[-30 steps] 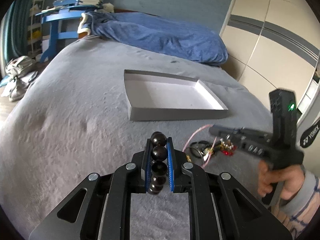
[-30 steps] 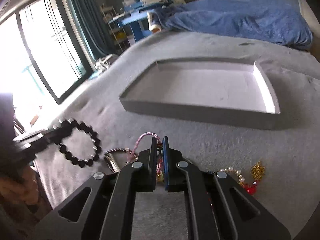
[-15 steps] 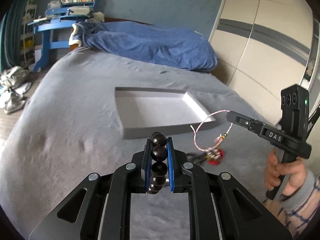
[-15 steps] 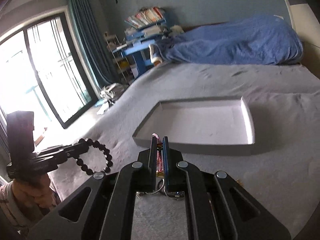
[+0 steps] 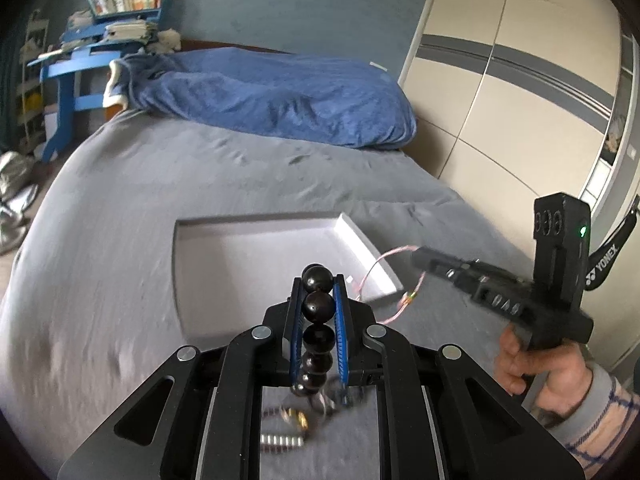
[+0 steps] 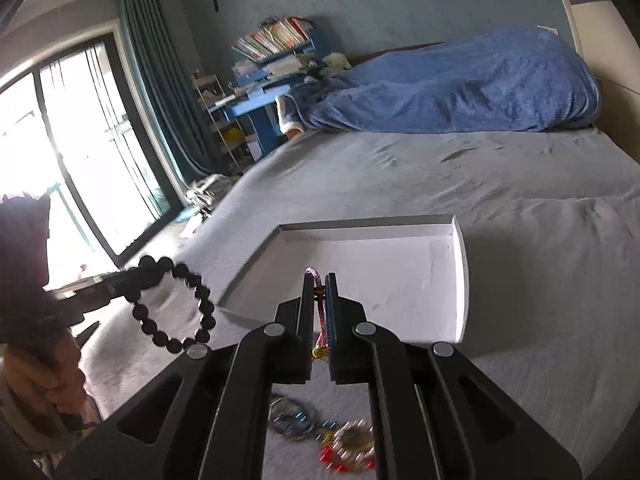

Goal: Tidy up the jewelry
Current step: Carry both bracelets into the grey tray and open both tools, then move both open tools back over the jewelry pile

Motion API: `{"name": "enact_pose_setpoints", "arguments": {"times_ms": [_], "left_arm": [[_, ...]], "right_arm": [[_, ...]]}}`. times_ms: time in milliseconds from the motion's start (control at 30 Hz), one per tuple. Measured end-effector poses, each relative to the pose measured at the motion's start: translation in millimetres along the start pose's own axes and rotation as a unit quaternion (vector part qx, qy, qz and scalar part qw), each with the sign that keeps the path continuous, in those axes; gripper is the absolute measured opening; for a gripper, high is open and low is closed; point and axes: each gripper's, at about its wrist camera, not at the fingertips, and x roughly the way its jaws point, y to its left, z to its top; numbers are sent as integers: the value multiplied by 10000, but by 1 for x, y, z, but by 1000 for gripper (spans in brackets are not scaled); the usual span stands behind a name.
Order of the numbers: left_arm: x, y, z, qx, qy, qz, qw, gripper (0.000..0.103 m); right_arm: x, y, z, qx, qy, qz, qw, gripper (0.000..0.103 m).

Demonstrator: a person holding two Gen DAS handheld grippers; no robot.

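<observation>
Jewelry hangs lifted above the bed so it can reach the white tray (image 5: 372, 248): left hand-held gripper (image 5: 319, 280) clenches the black bead bracelet (image 6: 176, 304), right hand-held gripper (image 6: 319, 280) pinches the pink cord bracelet (image 5: 380, 268).

Both tools are matte black plastic. The left gripper (image 5: 319, 300) has blue ribbed pads and round silver screws on its linkage. The right gripper (image 5: 418, 258) shows a green light on its upright block; the right hand (image 5: 536, 372) is bare-skinned, in a grey blue-striped sleeve.
</observation>
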Motion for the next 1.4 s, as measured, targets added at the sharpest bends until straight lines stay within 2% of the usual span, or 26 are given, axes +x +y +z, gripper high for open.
{"name": "enact_pose_setpoints", "arguments": {"times_ms": [167,333,500,633,733,767,833,900,1000,1067,1100,1200,1300,1400], "left_arm": [[41,0,26,164,-8,87,9998,15],[78,11,35,260,137,191,9994,15],[117,37,16,177,529,509,9971,15],[127,53,-3,134,745,736,9944,15],[126,61,-12,110,782,843,9933,15],[125,61,-13,120,776,908,9928,19],[120,63,-16,130,704,1035,9920,39],[113,64,-17,120,598,1082,9923,55],[102,63,-21,197,512,1063,9928,58],[94,60,-25,278,439,1042,9932,64],[89,58,-28,306,367,1037,9935,71],[74,52,-38,354,178,946,9947,73],[55,50,-54,308,48,876,9957,82],[39,50,-70,161,-21,815,9965,83]], "right_arm": [[35,-6,9,-102,180,-203,9996,5],[66,-17,15,-88,397,-359,9985,5],[94,-28,6,-103,722,-566,9957,5],[109,-28,-3,-254,942,-748,9924,5],[115,-17,-11,-623,1042,-971,9878,7],[116,-13,-14,-749,1070,-1032,9860,9],[115,-12,-16,-792,1046,-1054,9857,29],[109,-14,-16,-691,928,-1050,9877,44],[95,-16,-17,-576,734,-1062,9900,49],[81,-15,-20,-549,564,-1100,9908,56],[75,-13,-22,-556,489,-1125,9909,61],[54,-4,-32,-597,273,-1221,9904,66],[29,1,-47,-419,59,-1306,9905,72],[7,9,-63,-280,-97,-1406,9896,77]]}}
